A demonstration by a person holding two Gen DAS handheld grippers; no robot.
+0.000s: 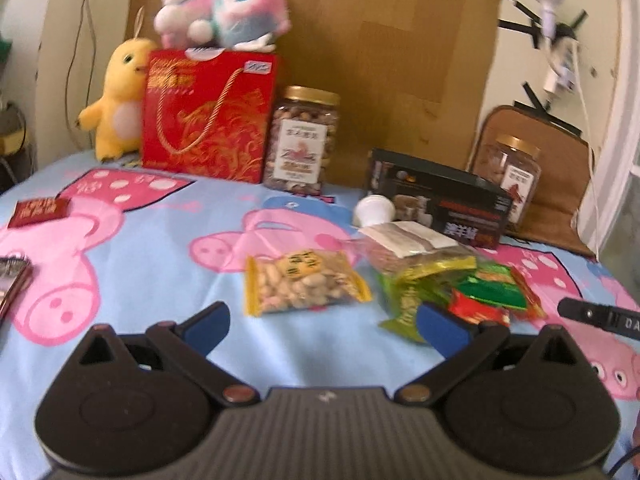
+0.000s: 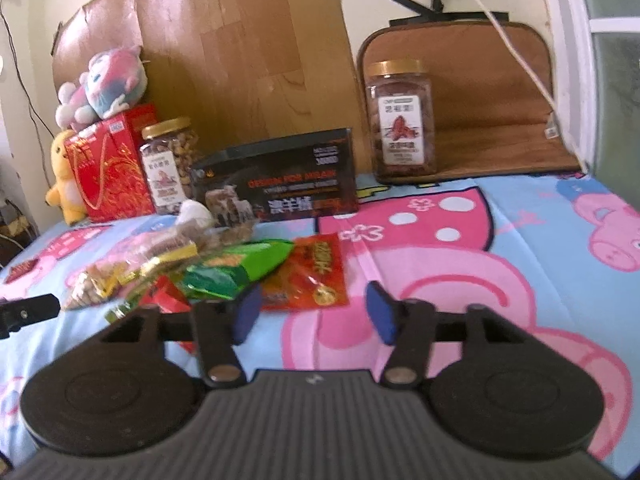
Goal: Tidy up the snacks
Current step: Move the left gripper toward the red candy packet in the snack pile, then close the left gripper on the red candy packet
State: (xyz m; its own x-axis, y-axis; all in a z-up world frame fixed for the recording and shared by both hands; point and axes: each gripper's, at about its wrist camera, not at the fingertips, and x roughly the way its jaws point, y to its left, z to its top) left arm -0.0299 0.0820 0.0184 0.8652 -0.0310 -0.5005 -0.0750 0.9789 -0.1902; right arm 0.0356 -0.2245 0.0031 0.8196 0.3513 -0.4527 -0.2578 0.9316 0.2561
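Left wrist view: my left gripper hung released before the peanut bag; my right gripper likewise gaped above the bed sheet.

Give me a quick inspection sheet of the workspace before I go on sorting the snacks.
Surface: blue cartoon-pig sheet, flat.
Job's things: peanut bag lies apart; green packet and red packet are in a loose pile; black box behind it; two gold-lidded jars, one beside the red gift bag, one on the brown mat.
Clutter: plush toys, yellow and pink; white bulb-like object.
Grippers: left gripper and right gripper open, fingers empty.
Cables: white cable hangs over the mat.
Surroundings: wooden board against the wall.
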